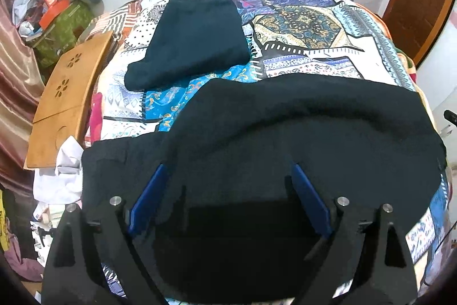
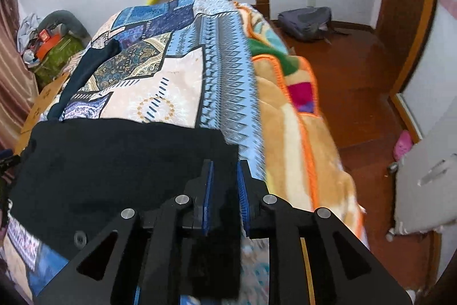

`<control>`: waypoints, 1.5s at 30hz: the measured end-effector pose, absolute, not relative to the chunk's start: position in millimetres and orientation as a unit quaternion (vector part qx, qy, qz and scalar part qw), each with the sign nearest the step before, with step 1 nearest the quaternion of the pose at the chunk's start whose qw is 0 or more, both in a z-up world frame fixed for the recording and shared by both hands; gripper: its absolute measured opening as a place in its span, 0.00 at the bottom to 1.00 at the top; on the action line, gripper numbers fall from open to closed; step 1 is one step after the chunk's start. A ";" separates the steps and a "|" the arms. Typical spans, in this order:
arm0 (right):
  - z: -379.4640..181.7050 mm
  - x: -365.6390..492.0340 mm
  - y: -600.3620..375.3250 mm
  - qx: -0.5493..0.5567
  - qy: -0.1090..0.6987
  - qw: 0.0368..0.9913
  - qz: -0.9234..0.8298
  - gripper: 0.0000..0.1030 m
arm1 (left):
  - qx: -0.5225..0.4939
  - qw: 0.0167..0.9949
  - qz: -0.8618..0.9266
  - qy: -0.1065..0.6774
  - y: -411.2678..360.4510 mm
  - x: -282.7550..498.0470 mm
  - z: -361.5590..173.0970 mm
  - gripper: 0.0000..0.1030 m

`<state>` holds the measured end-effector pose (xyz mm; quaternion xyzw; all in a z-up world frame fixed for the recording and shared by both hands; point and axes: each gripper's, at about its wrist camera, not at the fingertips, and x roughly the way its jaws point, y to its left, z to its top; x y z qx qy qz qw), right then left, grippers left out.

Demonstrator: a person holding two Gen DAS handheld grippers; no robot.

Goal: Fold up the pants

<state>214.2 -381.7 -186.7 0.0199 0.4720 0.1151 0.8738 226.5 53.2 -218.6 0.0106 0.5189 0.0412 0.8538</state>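
Dark pants [image 1: 285, 133] lie spread across the near end of a bed with a patchwork cover [image 1: 300, 30]. My left gripper [image 1: 228, 170] is open, its blue-padded fingers [image 1: 151, 190] wide apart over the pants' near edge. In the right wrist view the same pants [image 2: 114, 162] fill the lower left. My right gripper [image 2: 224, 170] is shut on the right edge of the pants; dark cloth shows between its blue pads [image 2: 208, 190]. A second dark folded garment [image 1: 194, 39] lies farther up the bed and also shows in the right wrist view [image 2: 85, 70].
A wooden lap tray [image 1: 65, 93] leans at the bed's left side beside a cluttered green box [image 1: 62, 30] and white cloth [image 1: 62, 176]. An orange blanket [image 2: 285, 119] hangs off the bed's right side. A grey backpack [image 2: 308, 22] lies on the wooden floor [image 2: 357, 93].
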 end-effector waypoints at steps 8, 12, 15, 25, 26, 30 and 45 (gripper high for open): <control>-183.6 167.6 -375.7 -0.004 0.476 0.872 0.112 0.23 | 0.025 0.847 0.044 0.530 66.1 175.1 -218.6 0.87; -186.8 157.7 -371.7 0.010 0.480 0.871 0.110 0.23 | 0.016 0.840 0.046 0.541 77.0 153.8 -226.0 0.87; -191.3 155.0 -371.3 0.021 0.486 0.867 0.104 0.23 | 0.024 0.831 0.050 0.554 80.5 140.2 -237.2 0.87; -204.1 151.8 -368.7 0.073 0.500 0.856 0.109 0.23 | 0.007 0.830 0.058 0.555 79.3 151.1 -256.5 0.87; -206.2 151.5 -368.5 0.076 0.502 0.855 0.110 0.23 | 0.010 0.833 0.059 0.550 77.0 154.3 -255.4 0.87; -215.6 153.5 -368.5 0.085 0.511 0.849 0.101 0.23 | 0.028 0.844 0.067 0.531 69.4 163.9 -252.7 0.87; -220.5 164.4 -373.4 0.080 0.492 0.863 0.083 0.38 | 0.061 0.866 0.080 0.489 38.9 187.7 -248.7 0.25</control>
